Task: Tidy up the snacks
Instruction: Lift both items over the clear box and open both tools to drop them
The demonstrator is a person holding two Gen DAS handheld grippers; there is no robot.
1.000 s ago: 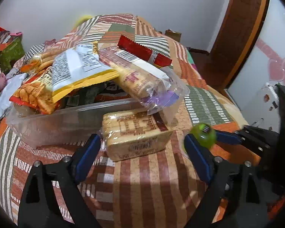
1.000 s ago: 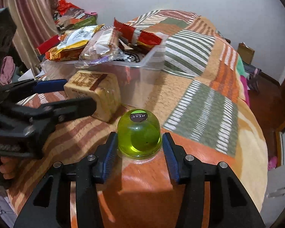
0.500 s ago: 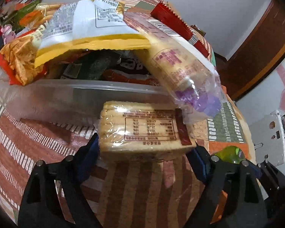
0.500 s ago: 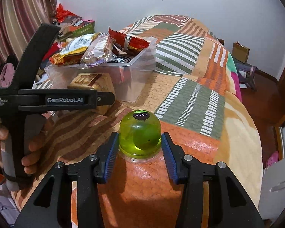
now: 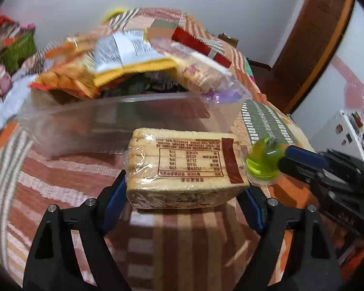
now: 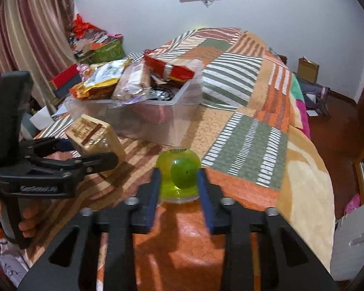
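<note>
On the patchwork bedspread your left gripper clamps the biscuit pack and your right gripper pinches the green jelly cup; next, lift both into the clear bin.

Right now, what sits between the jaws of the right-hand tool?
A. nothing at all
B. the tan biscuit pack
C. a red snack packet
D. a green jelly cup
D: the right gripper has its blue pads pressed against both sides of the green jelly cup, which is on the bedspread; the biscuit pack is between the left tool's jaws instead.
</note>
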